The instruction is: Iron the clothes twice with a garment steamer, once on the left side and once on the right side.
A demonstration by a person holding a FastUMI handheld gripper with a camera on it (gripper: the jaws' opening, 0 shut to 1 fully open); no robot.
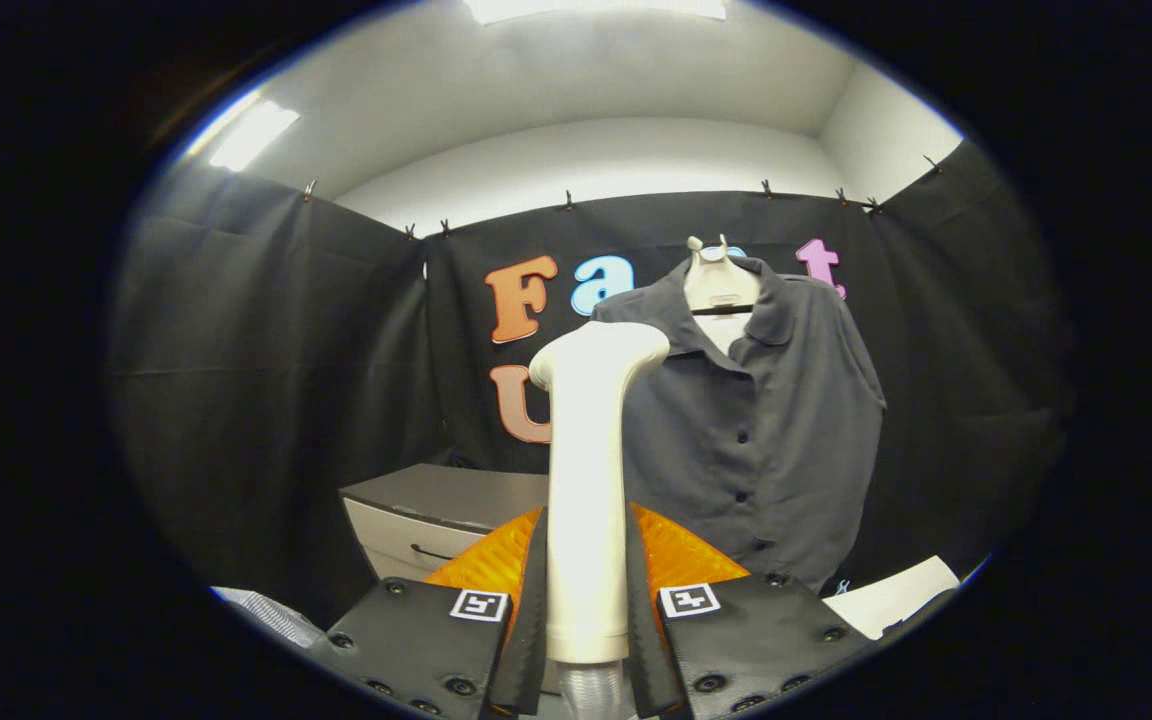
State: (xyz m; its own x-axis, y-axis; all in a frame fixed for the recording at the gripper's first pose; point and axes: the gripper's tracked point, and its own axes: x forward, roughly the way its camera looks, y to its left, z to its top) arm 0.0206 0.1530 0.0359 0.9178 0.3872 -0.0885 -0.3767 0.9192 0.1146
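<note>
Gripper view: the gripper (588,600) has its jaws clamped on the smooth, cream plastic handle of the steamer (591,480), which stands upright between them, its rounded head bent toward the dark, matte buttoned shirt (766,430) hanging just beyond on a pale hanger (721,280); a grey box (436,515) sits beside.

Two ceiling lights (596,8) glare overhead, one blown out white. The white upper wall is bright; the black cloth (266,380) below soaks up light and stays dim. Straight lines bow hard toward the rim. The steamer (588,480) looks sharp and evenly lit.
</note>
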